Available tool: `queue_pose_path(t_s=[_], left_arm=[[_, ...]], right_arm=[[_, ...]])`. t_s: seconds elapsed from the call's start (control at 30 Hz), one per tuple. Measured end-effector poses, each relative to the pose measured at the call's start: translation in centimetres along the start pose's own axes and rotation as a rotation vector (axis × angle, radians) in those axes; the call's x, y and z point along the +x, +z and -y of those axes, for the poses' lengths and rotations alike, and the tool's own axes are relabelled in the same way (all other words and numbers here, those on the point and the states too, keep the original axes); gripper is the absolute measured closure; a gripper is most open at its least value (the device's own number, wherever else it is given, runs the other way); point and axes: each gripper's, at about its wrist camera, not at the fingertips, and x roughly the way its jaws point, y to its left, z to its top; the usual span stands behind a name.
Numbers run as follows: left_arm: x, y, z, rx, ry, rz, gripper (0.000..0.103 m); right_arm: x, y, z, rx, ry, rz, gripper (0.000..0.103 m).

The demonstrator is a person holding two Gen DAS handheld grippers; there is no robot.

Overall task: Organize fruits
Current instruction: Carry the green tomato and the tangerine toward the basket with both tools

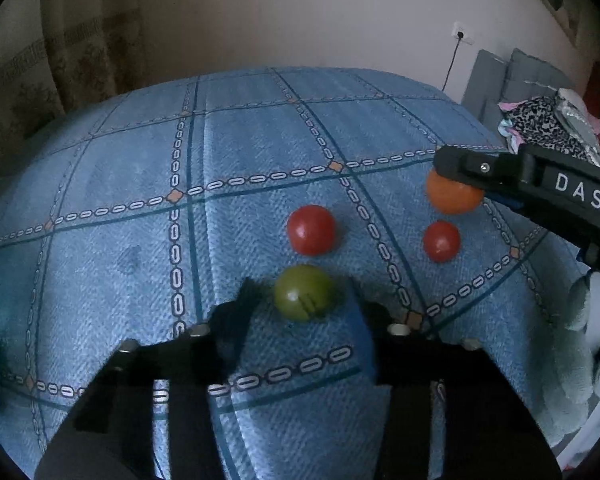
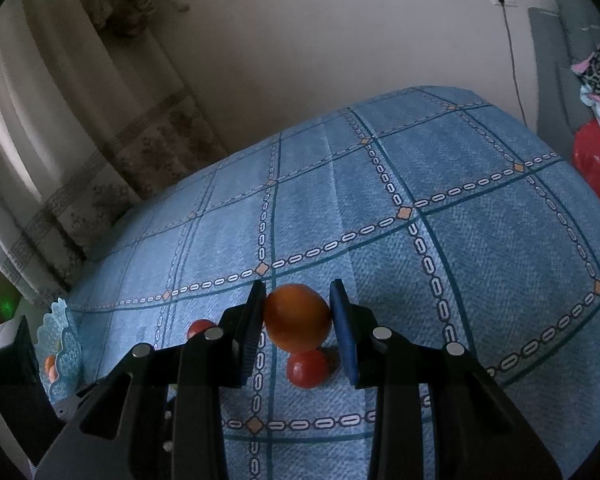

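Two tomatoes [image 1: 311, 230] flank the claw-held orange [image 2: 297, 317].

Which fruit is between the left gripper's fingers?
The green fruit, the only green one. The two red fruits lie farther out; the orange fruit is in the right gripper.

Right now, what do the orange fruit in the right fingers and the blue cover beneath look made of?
Round orange fruit: smooth skin with a dull sheen, real or plastic, unclear. Blue checked cover: woven cloth, by its visible weave texture and printed chain lines.
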Motion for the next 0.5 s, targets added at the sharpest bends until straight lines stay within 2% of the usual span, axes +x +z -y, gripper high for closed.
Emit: queue_pose_path(t_s=[0.03,0.23,0.5], left_arm=[[0.0,0.0,0.0,0.000,-0.005,0.002,0.073],[-1.1,-0.7,-0.2,0.006,0.012,0.027,0.074],[-3.7,-1.0,-0.9,0.000,0.091,0.100,0.074]], right_arm=[[0.1,0.0,-0.2,-0.002,-0.001,0.000,0.070],[-0.1,-0.1,-0.5,-0.011,-0.004,0.009,0.070],[-0.6,-0.3,-1.0,-0.018,0.008,0.022,0.070]])
